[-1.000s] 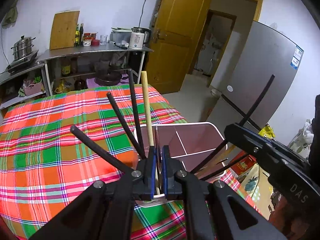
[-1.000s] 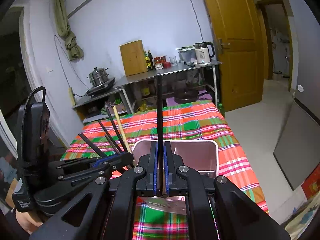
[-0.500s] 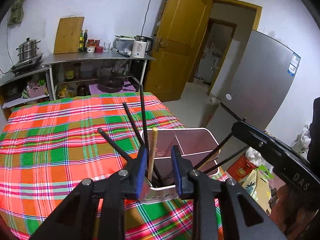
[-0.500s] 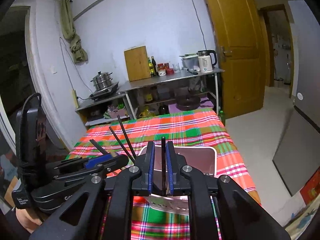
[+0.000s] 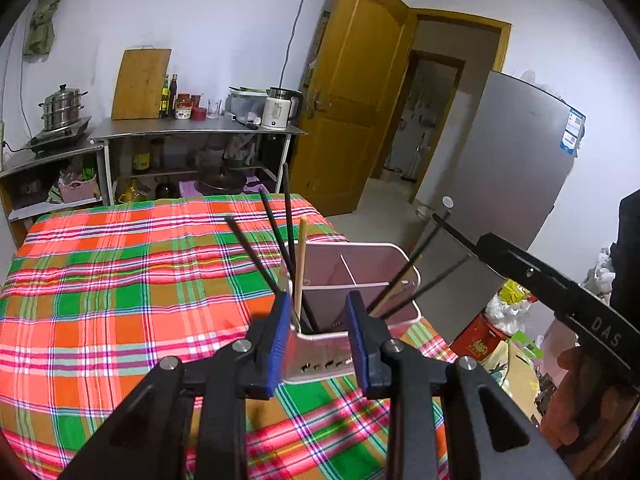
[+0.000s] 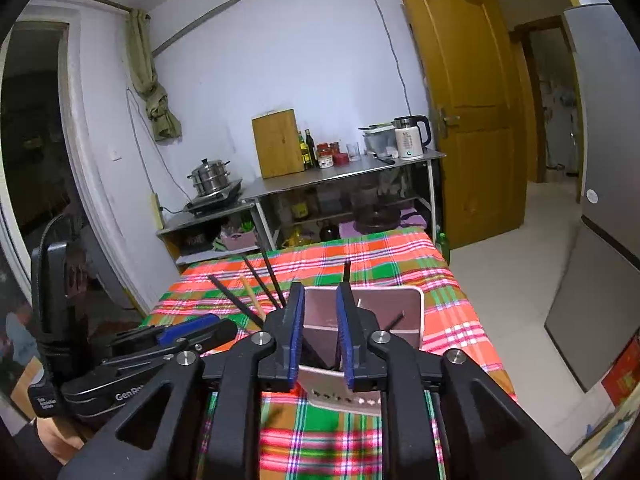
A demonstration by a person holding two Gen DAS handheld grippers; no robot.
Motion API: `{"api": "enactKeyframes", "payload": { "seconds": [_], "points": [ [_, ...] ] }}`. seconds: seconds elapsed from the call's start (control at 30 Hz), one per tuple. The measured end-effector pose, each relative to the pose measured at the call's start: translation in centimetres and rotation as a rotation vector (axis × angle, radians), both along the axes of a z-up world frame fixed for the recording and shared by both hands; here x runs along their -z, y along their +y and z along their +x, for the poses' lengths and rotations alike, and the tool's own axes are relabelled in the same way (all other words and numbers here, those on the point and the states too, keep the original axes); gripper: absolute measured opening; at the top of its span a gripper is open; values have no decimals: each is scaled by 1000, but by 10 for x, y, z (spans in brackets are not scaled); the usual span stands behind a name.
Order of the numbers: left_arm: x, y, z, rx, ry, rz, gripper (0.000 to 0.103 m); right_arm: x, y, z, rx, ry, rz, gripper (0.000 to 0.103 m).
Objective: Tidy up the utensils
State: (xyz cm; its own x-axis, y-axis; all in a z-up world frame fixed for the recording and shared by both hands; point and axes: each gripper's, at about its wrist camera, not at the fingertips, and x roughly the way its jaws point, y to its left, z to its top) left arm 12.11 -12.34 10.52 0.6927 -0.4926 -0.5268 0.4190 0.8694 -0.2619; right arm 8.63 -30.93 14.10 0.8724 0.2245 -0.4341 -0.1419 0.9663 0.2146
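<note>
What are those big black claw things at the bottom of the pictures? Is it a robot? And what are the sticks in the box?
It is not a robot. A person holds one black grabbing tool in each hand, and each tool has a small camera looking out along its jaws. One picture comes from the left gripper, the other from the right gripper.

Both look at a table covered with a red, green and orange checked cloth. On it stands a pale pink plastic holder with dividers. Long thin black chopsticks and one light wooden chopstick stand in it, leaning on its walls.

Right now neither tool holds anything. The blue-padded jaws of both are opening, and nothing is pinched between them. The left camera also catches the right tool at the picture's edge.
</note>
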Motion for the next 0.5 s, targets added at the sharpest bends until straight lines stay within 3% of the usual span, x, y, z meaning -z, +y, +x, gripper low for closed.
{"api": "enactKeyframes", "payload": {
  "seconds": [0.13,0.5],
  "points": [
    [10,3,-19,-1,-19,3,41,15,5,-13,7,14,-18,24],
    [49,12,-64,-32,-60,29,48,67,15,-44,24,62,-83,24]
  ]
}}
